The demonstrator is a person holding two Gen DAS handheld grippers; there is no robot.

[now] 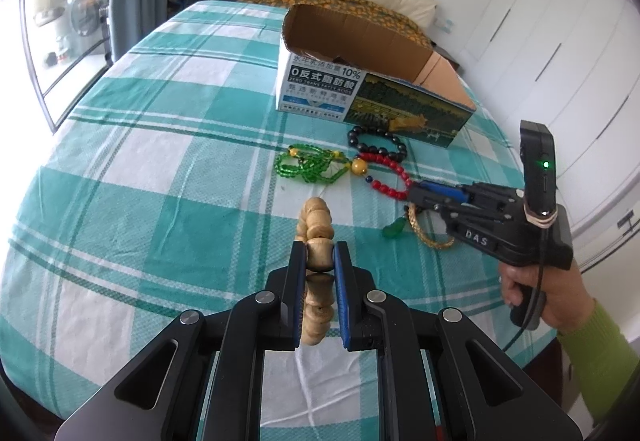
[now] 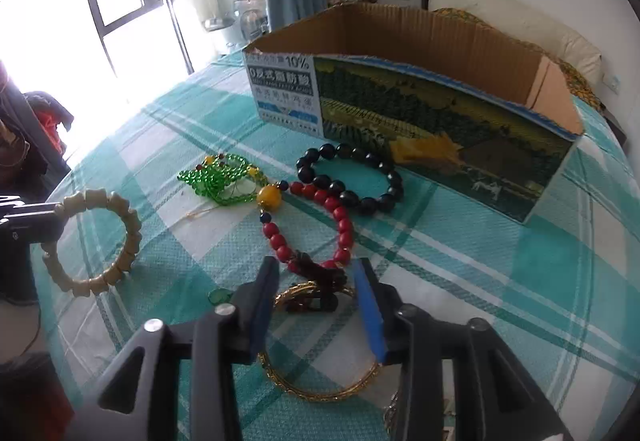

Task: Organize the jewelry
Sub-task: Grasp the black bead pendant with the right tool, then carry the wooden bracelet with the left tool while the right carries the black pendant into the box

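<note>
My left gripper (image 1: 320,254) is shut on a pale wooden bead bracelet (image 1: 316,217), held just above the teal checked sheet; the right wrist view shows that bracelet (image 2: 132,237) at the left. My right gripper (image 2: 316,277) stands open low over the jewelry pile. The dark knot of the red bead bracelet (image 2: 344,225) lies between its fingers without being pressed, and a gold bangle (image 2: 320,395) lies under them. The left wrist view shows the right gripper (image 1: 414,195) tipped at the red bracelet (image 1: 390,161). Beside these lie a black bead bracelet (image 2: 368,206) and a green bead strand (image 2: 216,177).
An open cardboard box (image 2: 440,41) stands just behind the jewelry, its top cut away. A small green pendant (image 1: 394,229) lies by the gold bangle (image 1: 424,233). A hand in a green sleeve (image 1: 560,301) holds the right gripper. Pillows lie at the bed's far end.
</note>
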